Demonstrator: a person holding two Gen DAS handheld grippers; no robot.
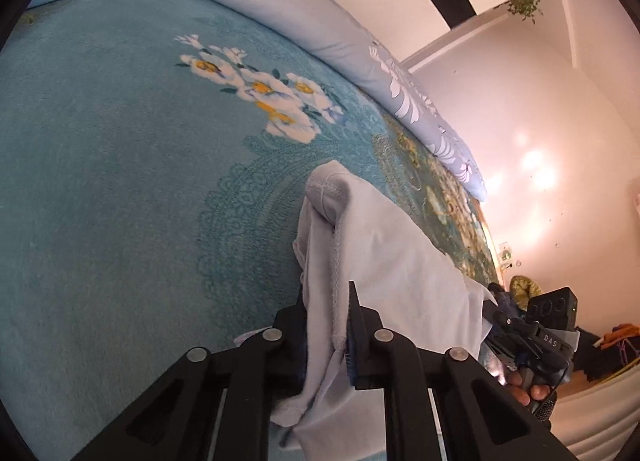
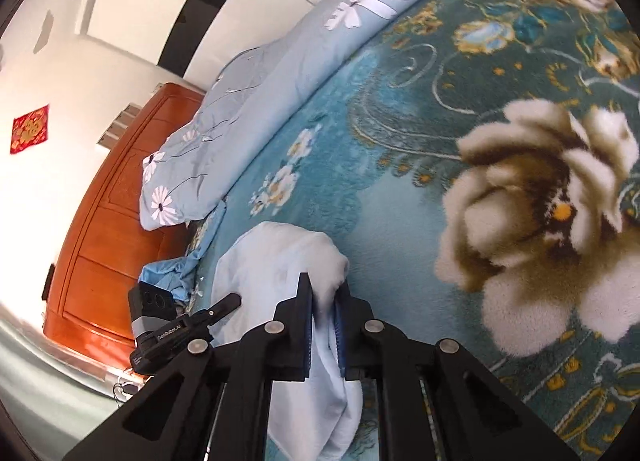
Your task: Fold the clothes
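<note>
While both grippers pinch one pale garment (image 1: pixel 384 245) over a teal floral blanket (image 1: pixel 120 149), left gripper (image 1: pixel 326 293) jaws clamped on cloth, right gripper (image 2: pixel 324 285) likewise, "DAS" and "GenRobot.AI" lettering legible.

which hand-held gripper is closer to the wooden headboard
Left. The left hand-held gripper lies between the right hand-held gripper and the wooden headboard.

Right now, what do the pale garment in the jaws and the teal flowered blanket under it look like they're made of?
Pale garment: likely a thin, matte cotton-type knit; it drapes in soft folds and shows a stitched hem. Teal blanket: probably plush synthetic fleece; its printed flowers have fuzzy, raised pile. Neither fibre can be confirmed by look alone.
</note>
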